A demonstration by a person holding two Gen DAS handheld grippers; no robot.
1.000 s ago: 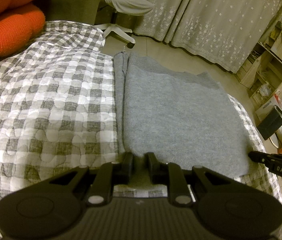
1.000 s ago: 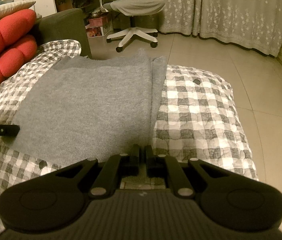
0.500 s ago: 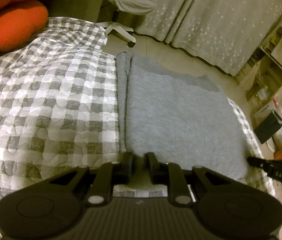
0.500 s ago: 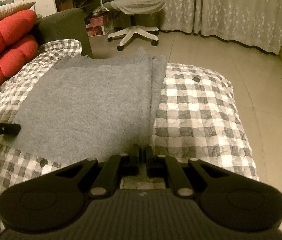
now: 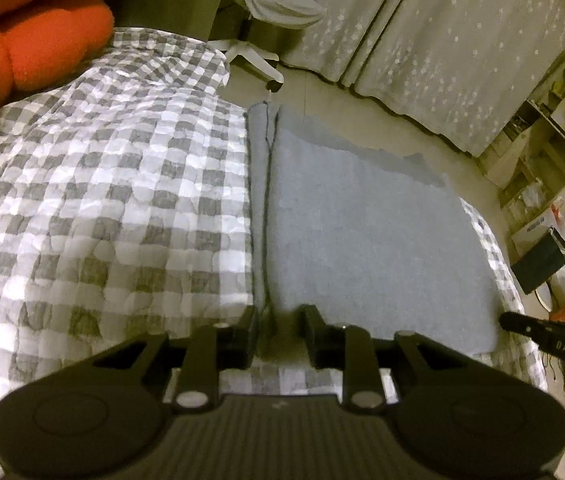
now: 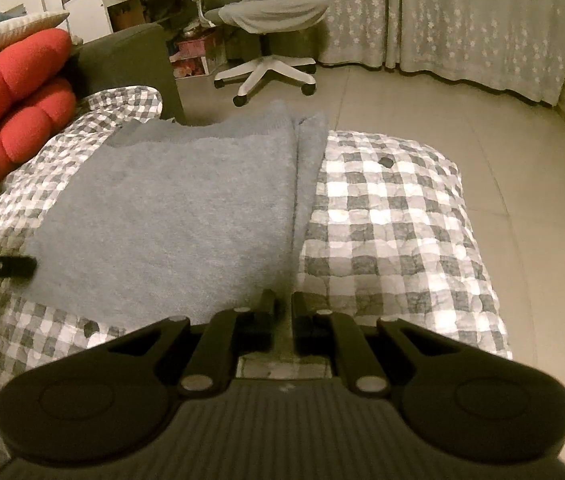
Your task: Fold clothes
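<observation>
Currently the grey knitted garment [image 5: 370, 240] lies flat on the grey-and-white checked quilt [image 5: 102, 200], already folded into a rectangle with a narrow strip doubled along each long side. Far edge hangs toward the tiled floor [image 6: 442, 128].

Left gripper [image 5: 280, 320] sits at the near left corner; its jaws are opening, a clear gap between them, cloth edge lying in that gap but not pinched. Right gripper [image 6: 281, 306] sits at the near right corner, jaws narrow, almost together — the fabric's fold line runs straight into the slit, and the right corner looks pinched, though the contact itself is hidden by the black fingers.

Risks, as judged from this state:
- One corner freed while the other is gripped — any lift or pull by the right hand alone would skew the rectangle and drag the near edge diagonally.
- Doubled side strips are loose; a tug could unroll them.
- Quilt is soft and puckered, so a low re-grasp could catch quilt with cloth.
- Far edge near the bed's end could slide off if the garment is pushed forward.
</observation>
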